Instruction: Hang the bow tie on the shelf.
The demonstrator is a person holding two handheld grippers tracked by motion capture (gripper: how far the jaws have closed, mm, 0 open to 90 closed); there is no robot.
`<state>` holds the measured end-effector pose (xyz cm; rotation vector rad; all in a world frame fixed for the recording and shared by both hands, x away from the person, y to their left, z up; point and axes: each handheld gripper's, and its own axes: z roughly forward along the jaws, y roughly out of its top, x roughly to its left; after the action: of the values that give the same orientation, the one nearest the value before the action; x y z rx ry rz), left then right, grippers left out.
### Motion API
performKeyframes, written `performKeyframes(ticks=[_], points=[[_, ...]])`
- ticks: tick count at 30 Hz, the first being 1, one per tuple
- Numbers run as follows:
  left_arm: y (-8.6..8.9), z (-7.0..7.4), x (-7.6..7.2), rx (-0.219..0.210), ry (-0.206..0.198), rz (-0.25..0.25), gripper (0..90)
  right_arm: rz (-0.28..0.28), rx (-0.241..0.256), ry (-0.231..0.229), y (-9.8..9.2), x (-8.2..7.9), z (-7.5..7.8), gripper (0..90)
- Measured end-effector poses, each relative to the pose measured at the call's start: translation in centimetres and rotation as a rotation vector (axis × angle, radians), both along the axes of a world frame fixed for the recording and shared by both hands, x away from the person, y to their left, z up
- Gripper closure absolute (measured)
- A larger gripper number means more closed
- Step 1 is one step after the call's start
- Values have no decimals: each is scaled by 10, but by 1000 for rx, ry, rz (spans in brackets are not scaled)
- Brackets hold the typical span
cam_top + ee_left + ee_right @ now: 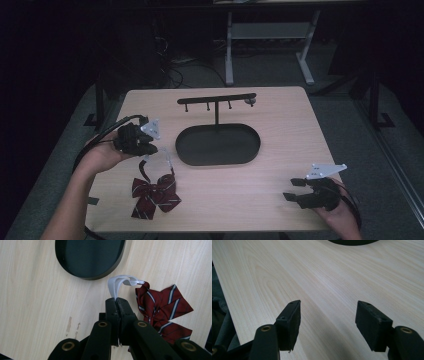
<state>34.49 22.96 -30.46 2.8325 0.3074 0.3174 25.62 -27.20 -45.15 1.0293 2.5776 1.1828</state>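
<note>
A dark red striped bow tie (155, 194) lies near the table's front left, and shows as well in the left gripper view (162, 307). Its white strap (120, 283) loops up from the bow. My left gripper (117, 302) is shut on that strap, just above the bow; from above it sits at the left of the table (145, 150). A black stand with an oval base (218, 145) and a hook bar (216, 99) rises at the table's middle. My right gripper (294, 189) hovers open at the front right, nothing between its jaws (328, 315).
The oval base's dark rim (90, 260) lies just beyond the strap. The light wood table (280, 200) has its right edge close to my right gripper. A white desk frame (270, 45) and cables stand on the floor behind.
</note>
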Motion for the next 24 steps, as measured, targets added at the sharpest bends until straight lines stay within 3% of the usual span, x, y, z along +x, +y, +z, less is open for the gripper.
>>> performKeyframes(ticks=[24], points=[[-11, 20, -8, 11, -31, -47, 886, -14, 13, 4, -4, 1, -1, 365]])
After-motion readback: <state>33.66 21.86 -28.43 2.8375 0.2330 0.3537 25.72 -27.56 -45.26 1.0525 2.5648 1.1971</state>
